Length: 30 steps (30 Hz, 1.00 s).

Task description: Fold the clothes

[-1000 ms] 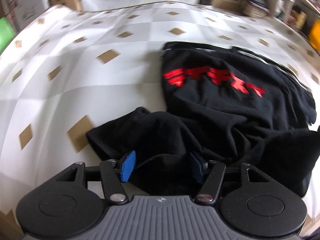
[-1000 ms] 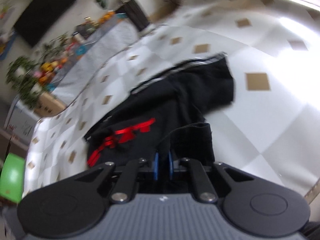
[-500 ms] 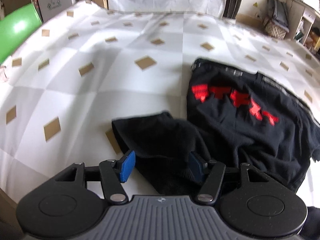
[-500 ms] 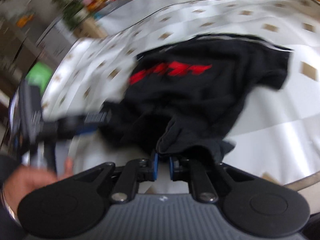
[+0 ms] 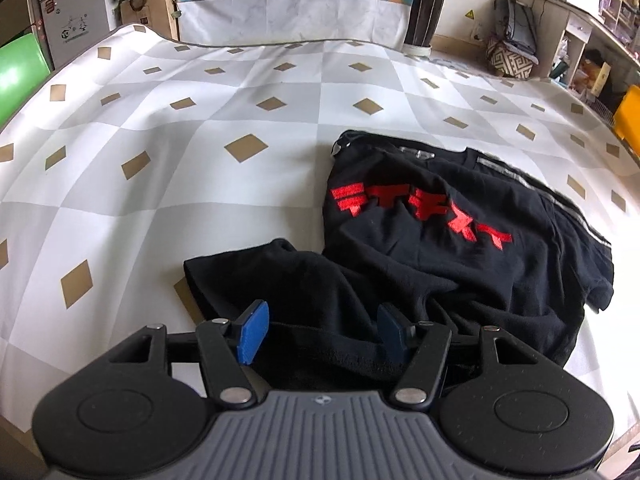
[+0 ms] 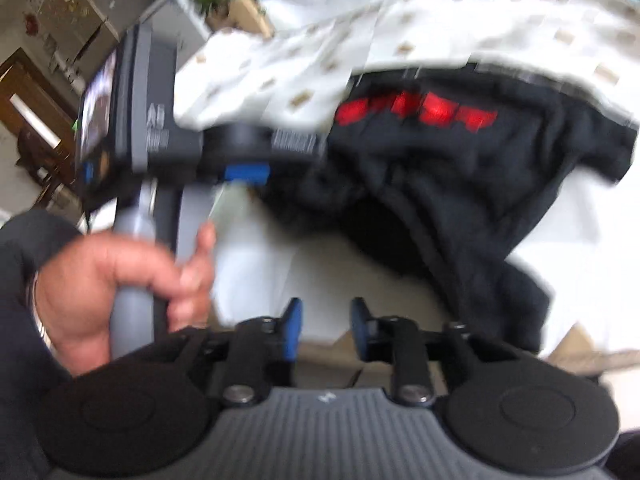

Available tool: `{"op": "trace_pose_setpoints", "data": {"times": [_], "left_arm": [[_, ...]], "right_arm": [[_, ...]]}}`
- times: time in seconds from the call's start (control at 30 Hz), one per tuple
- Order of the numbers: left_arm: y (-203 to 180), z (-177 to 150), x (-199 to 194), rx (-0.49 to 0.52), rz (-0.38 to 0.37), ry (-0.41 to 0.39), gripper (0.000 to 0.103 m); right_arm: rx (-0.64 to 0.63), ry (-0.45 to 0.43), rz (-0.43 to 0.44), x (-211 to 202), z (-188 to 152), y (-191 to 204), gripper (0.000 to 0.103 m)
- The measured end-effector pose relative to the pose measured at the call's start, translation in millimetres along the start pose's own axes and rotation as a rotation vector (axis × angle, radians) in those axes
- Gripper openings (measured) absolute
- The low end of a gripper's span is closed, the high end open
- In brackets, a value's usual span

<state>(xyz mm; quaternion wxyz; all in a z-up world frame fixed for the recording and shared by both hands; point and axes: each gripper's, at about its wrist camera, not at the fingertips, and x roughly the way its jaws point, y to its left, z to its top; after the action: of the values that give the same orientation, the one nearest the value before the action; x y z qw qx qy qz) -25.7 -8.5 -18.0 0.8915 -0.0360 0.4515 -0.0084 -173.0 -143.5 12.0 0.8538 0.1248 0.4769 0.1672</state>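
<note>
A black T-shirt [image 5: 440, 248] with red print lies crumpled on the checked tablecloth [image 5: 200, 120], one sleeve spread toward the near left. My left gripper [image 5: 320, 332] hovers over the shirt's near edge, jaws wide apart; cloth lies below them and the pads do not press it. In the blurred right wrist view the shirt [image 6: 460, 184] fills the upper right. My right gripper [image 6: 326, 328] is opening, and only bare tablecloth shows between its blue pads. A person's hand [image 6: 120, 280] holds the left gripper's handle at the left of that view.
The table's near edge [image 6: 580, 360] runs just under the right gripper. Beyond the far edge stand a covered counter [image 5: 292, 12], potted plants, a basket and shelves. A green object [image 5: 20, 68] sits off the table's left side.
The right gripper swung left across the shirt with a fold of black cloth, then parted its jaws and let the cloth go. The left gripper lifted back a little, jaws unchanged.
</note>
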Motion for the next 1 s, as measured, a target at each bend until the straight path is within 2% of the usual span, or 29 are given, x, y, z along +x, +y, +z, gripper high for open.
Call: {"op": "trace_pose_setpoints", "data": {"times": [0.07,0.17,0.27,0.53,0.73,0.77,0.8,0.9,1.0], "left_arm": [[1,-1,2,-0.005,0.013,0.017,0.059],[4,-1,4,-0.026,0.014,0.025,0.059],[5,0,5,-0.023,0.030,0.023,0.060],[14,2,7,-0.074,0.035,0.031,0.060],[13,1,10,-0.073,0.029,0.041,0.060],[13,1,9,-0.073,0.029,0.040,0.060],[13,2,9,-0.075,0.029,0.037,0.060],[13,3,6,-0.074,0.029,0.027,0.060],[11,4,3,-0.062,0.027,0.013,0.060]], "right_arm": [[-0.023,-0.029,-0.039,-3,3,0,0.033],[-0.059,-0.073,-0.097,-6,8,0,0.044],[-0.124,-0.067,-0.135,5,16,-1,0.050],[-0.143,-0.035,-0.186,48,34,-18,0.053],[-0.093,-0.037,-0.145,66,41,-33,0.050],[-0.089,-0.036,-0.141,67,42,-34,0.044],[-0.087,-0.027,-0.138,69,43,-35,0.030],[-0.098,-0.008,-0.127,71,43,-32,0.010],[-0.158,0.019,-0.077,65,37,-18,0.005]]}}
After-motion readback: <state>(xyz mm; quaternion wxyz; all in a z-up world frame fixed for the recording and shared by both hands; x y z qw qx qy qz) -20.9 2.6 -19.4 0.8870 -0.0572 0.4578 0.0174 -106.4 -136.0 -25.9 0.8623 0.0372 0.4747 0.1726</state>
